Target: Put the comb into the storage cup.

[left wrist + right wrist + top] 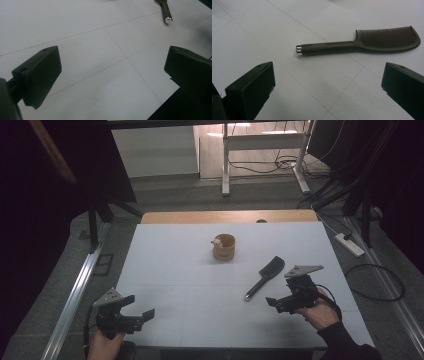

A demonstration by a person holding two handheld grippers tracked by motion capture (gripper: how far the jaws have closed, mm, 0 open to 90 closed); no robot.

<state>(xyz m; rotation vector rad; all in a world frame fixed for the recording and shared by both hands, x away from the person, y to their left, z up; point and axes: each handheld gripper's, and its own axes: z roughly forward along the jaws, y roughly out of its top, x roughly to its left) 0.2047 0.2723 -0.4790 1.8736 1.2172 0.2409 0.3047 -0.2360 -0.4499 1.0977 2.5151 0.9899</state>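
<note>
A black comb (266,275) lies flat on the white table (170,270), right of centre, with its teeth end farther away. In the right gripper view the comb (362,43) lies crosswise just beyond the jaws, its metal-capped handle end pointing left. My right gripper (274,305) (328,82) sits close to that handle end, open and empty. My left gripper (140,306) (112,72) rests near the front left corner, also open with nothing between its jaws. The comb's handle tip (166,12) shows far off in the left gripper view.
A tan cup (223,246) with a small pale object at its rim stands at the middle back of the table. A wooden edge (230,216) runs behind the white surface. On the floor at right lie a power strip (350,245) and cables (375,282).
</note>
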